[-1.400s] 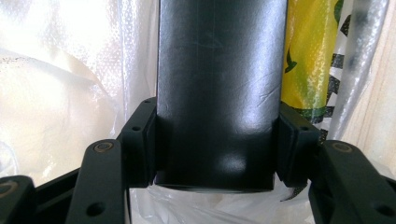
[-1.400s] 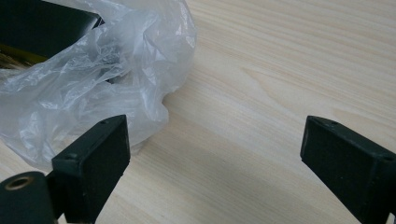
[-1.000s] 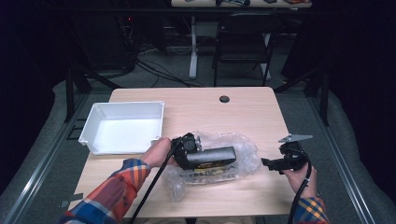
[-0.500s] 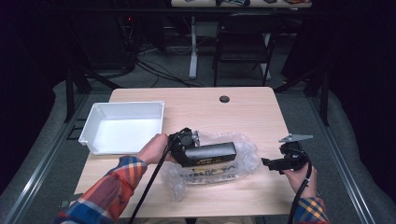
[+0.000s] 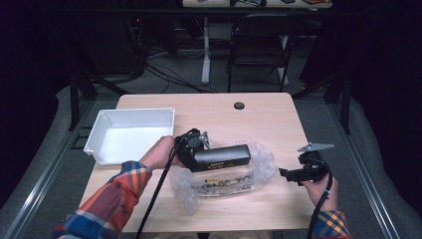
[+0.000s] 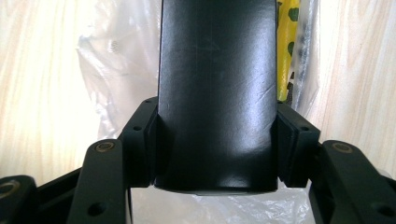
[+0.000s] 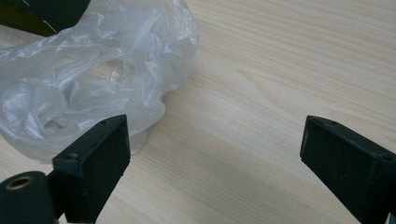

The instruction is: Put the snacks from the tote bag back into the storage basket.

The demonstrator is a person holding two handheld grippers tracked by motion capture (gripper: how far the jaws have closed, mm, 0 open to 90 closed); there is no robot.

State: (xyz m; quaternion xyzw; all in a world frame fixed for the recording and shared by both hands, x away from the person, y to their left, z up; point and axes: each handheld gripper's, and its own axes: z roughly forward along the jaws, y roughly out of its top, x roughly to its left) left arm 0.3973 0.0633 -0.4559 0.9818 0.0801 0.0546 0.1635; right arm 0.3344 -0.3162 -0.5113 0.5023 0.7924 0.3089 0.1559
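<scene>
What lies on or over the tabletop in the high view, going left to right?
White tray → left gripper → black box, clamped in that gripper above the clear plastic bag → right gripper, jaws open beside the bag.

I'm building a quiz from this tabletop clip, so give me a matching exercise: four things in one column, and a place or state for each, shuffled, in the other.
Things:
1. black box
2. white tray
3. right gripper
4. clear plastic bag

Places or states:
A. open, beside the bag's right end
B. clamped at one end in the left gripper
C. crumpled on the wooden table, under the box
D. at the table's left edge, nothing in it

Pairs: 1-B, 2-D, 3-A, 4-C
</scene>
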